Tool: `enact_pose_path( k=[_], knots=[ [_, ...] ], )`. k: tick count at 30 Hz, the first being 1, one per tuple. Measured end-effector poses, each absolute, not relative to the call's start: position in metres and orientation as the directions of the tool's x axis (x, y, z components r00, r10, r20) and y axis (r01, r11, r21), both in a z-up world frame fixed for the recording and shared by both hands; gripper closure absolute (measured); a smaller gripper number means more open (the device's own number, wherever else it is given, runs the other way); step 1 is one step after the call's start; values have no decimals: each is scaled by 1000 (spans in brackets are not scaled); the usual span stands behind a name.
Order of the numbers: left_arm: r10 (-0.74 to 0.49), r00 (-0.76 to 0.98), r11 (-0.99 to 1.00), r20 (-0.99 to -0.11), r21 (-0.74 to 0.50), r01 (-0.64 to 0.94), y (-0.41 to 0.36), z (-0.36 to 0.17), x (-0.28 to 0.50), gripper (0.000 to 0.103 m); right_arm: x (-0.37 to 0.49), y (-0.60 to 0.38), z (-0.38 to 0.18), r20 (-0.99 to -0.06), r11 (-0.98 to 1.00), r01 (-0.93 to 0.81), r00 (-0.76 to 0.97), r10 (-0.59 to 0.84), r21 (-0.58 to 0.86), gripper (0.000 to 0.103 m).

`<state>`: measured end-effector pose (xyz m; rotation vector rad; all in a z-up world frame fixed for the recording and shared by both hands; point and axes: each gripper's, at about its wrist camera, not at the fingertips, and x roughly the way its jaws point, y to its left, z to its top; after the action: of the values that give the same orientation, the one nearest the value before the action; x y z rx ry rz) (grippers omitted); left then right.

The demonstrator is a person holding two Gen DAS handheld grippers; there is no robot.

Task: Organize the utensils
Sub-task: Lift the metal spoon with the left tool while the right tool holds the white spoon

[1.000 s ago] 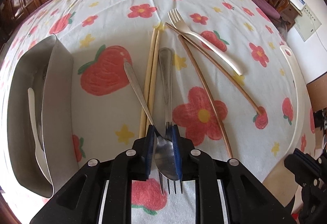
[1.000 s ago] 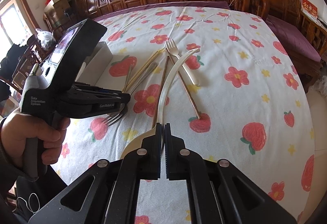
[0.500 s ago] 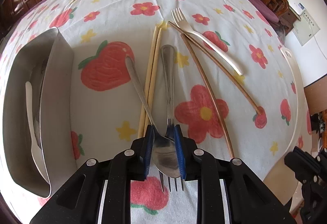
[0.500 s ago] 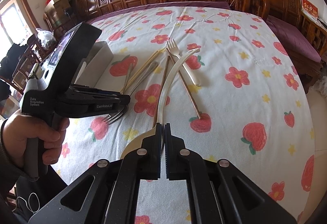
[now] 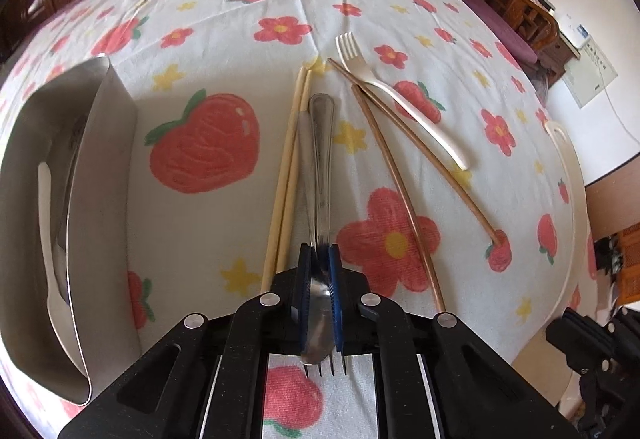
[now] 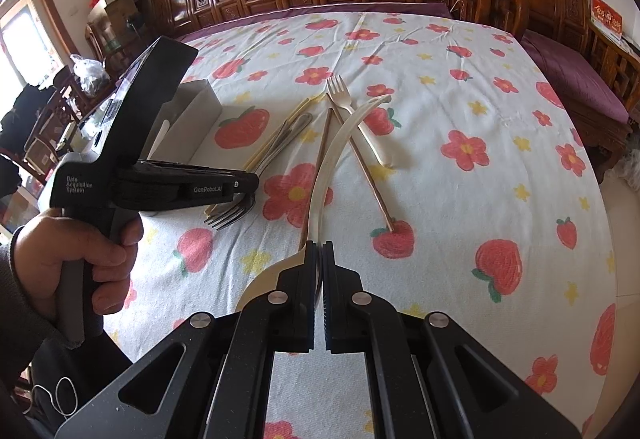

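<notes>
Left wrist view: the left gripper (image 5: 320,263) is clenched on a steel spoon (image 5: 318,303) and a steel fork (image 5: 322,143) together, their handles stacked and pointing away over the flowered tablecloth (image 5: 208,51), the fork's tines poking out below the pads. Just left of them lie pale wooden chopsticks (image 5: 290,167), touching side by side. To the right, two reddish-brown chopsticks (image 5: 394,175) cross under a cream plastic fork (image 5: 394,95). At the far left stands a steel tray (image 5: 100,175) with a white plastic utensil (image 5: 50,239) inside.

Right wrist view: the right gripper (image 6: 320,251) is clamped on a cream plastic spoon (image 6: 336,151), its bowl at the pads and its long handle arching up over the table. A hand (image 6: 80,259) holds the left gripper's grip; its black body reads "Data Acquisition System" and "GenRobot.AI". The steel fork's tines show under that gripper's tip.
</notes>
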<state>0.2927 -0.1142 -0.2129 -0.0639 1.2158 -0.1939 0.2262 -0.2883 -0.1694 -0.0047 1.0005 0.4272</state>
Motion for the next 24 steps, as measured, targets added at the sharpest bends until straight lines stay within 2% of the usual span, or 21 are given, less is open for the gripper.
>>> enact_pose_path(
  k=[2, 24],
  knots=[
    [-176, 333, 982, -926, -144, 118, -115, -212, 293, 100, 226, -288, -169, -816, 918, -349, 464, 346, 190, 99],
    [-190, 442, 971, -877, -102, 215, -104, -154, 262, 100, 220, -279, -160, -796, 910, -374, 490, 356, 178, 99]
  ],
)
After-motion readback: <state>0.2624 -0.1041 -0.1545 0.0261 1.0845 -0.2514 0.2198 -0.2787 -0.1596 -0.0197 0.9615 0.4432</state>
